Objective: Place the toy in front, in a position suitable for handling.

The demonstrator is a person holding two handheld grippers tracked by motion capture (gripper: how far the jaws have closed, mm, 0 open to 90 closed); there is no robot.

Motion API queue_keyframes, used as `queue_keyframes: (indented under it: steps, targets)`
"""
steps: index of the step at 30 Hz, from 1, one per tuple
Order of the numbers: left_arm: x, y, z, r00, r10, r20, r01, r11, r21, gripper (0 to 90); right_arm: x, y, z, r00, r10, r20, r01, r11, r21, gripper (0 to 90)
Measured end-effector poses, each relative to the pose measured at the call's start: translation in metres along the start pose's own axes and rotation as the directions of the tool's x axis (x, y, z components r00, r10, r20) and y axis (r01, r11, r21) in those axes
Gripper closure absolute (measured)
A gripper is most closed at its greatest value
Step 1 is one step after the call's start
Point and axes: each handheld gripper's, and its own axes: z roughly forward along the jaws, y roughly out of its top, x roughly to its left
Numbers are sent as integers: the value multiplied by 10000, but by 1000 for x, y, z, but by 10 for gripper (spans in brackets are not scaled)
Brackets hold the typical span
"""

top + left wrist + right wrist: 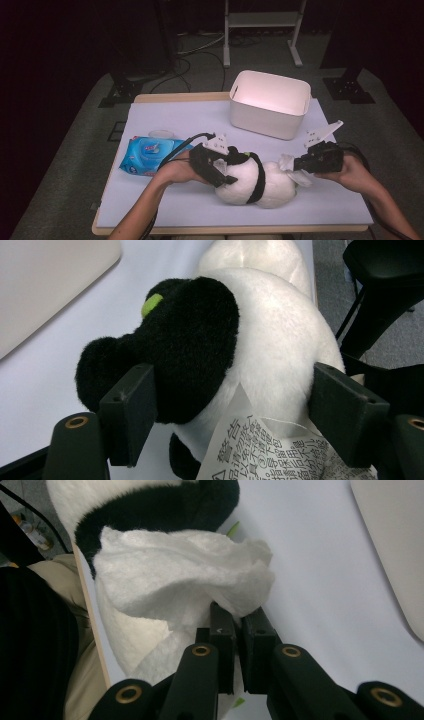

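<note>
Behind the right gripper (296,165) clamping a wipe (185,577), the plush toy (257,182) is half hidden.

Brightly lit from above over the table (165,117), with dark surroundings falling to near black at nine and three o'clock in the high view. Slightly soft and grainy throughout (low resolution). Mild glare inside the white bin (270,95) at twelve o'clock. Close-up softness on the plush toy (270,330) in the left gripper view; blown highlights on the white wipe (180,575) in the right gripper view.
</note>
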Motion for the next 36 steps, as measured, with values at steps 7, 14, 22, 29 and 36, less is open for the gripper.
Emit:
queue_keyframes:
  steps: [7, 14, 22, 29, 36]
  targets:
    - [-3, 1, 1, 9999, 113, 74, -113, 9999, -17, 240, 5, 12, 6, 9995, -224, -241, 220, 9996, -180, 849]
    - [-4, 5, 5, 9998, 182, 98, -180, 9996, -234, 239, 12, 32, 16, 9956, -743, -574, 729, 9970, -260, 849]
    - [-2, 8, 8, 9999, 107, 60, -105, 9995, -307, 235, 21, 47, 28, 9900, -1218, -717, 1229, 9923, 116, 848]
    - [-1, 5, 4, 9999, -125, 47, 127, 9978, -650, 187, 19, 36, 28, 9933, -970, -625, 974, 9952, 34, 849]
    - [-3, 2, 2, 9992, -373, 134, 383, 9962, -788, 151, 20, 32, 27, 9933, -965, -633, 959, 9953, -128, 849]
